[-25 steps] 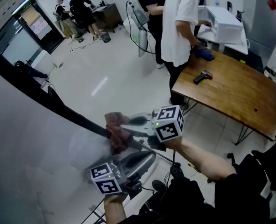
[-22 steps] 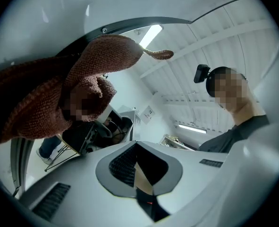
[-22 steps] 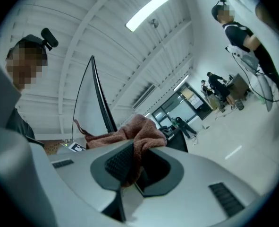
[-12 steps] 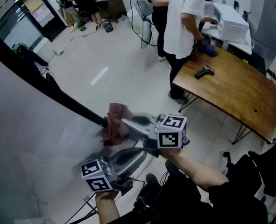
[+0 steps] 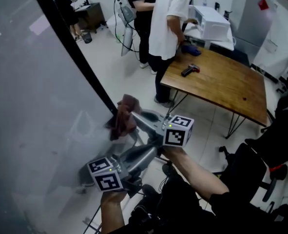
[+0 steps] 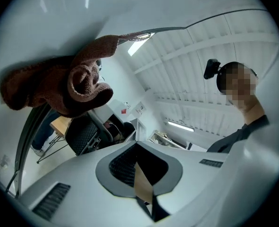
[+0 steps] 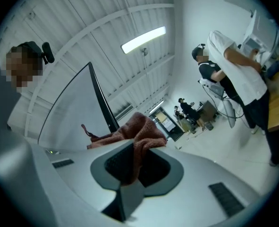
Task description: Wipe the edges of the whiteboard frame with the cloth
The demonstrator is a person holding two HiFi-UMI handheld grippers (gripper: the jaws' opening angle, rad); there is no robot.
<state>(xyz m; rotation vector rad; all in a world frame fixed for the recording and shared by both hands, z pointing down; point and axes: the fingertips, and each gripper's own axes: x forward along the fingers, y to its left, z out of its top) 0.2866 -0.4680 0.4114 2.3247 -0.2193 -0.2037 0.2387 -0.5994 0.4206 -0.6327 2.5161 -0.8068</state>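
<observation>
Cloth: the reddish-brown cloth (image 5: 123,117) is bunched up and pressed on the lower end of the frame (image 5: 73,52), the black strip along the whiteboard's edge.
Right gripper: the right gripper (image 5: 133,118) has its jaws clenched on a fold of the cloth, and the rest of the fabric spills out over their tips.
Left gripper: the left gripper (image 5: 156,156) sits low, just under the right one. Its jaws are closed to a thin slit with nothing gripped. In its own view the cloth hangs above and apart from them.
Whiteboard: the whiteboard (image 5: 31,106) is a pale grey sheet filling the left of the head view, tilted in the picture and faintly reflective.
Nearby clutter: thin metal legs (image 5: 92,222) show under the board by the person's feet. A black chair (image 5: 268,147) is at the right.
Table: a wooden table (image 5: 221,87) on thin black legs stands well behind the grippers. On it are a dark hand tool (image 5: 190,70) and a blue bundle (image 5: 190,48).
People: a person in a white shirt (image 5: 165,26) stands at the table's far end, beside one in dark clothes (image 5: 139,4). Another person (image 5: 66,6) is at a desk in the distance.
Beyond the table: a white box (image 5: 209,23) and a grey cabinet (image 5: 253,16).
Floor: pale glossy floor (image 5: 119,67).
Ceiling: white ribbed panels with a strip light (image 7: 144,39).
</observation>
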